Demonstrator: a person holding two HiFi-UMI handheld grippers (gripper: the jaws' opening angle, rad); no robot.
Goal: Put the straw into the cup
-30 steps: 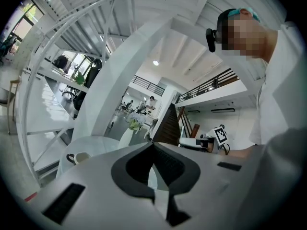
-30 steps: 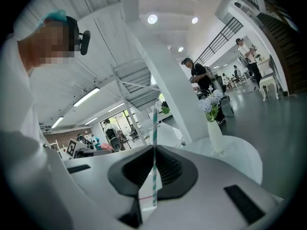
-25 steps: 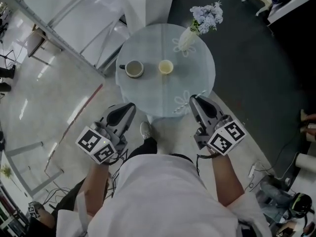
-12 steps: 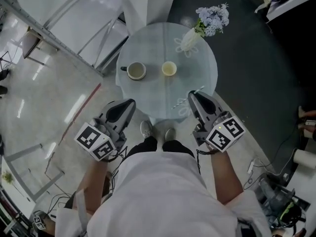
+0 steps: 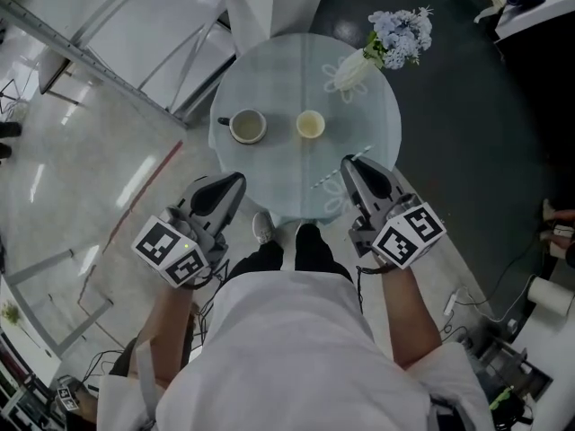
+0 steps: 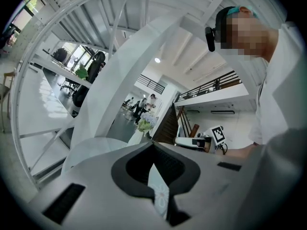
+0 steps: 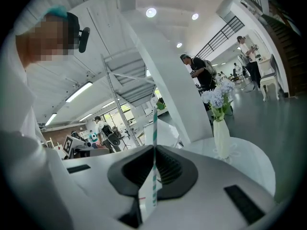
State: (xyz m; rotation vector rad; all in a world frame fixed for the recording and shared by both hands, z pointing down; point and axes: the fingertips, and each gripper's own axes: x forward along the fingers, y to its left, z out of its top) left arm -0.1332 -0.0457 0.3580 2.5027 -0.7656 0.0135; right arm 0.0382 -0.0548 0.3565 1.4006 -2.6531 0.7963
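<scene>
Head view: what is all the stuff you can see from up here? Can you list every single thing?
table: one, round, pale blue-green, middle of the view
mug: one, white with a dark handle, left part of the table
small cup: one, yellow, right of the mug
vase: one, white, far right part of the table
flowers: one bunch, pale blue, in the vase
straw: one, white with teal stripes, pinched in the right tongs
shoe: one showing, white, on the floor by the table's near edge
left tongs: one, grey, shut, left of the table's near edge
right tongs: one, grey, over the table's near edge
</scene>
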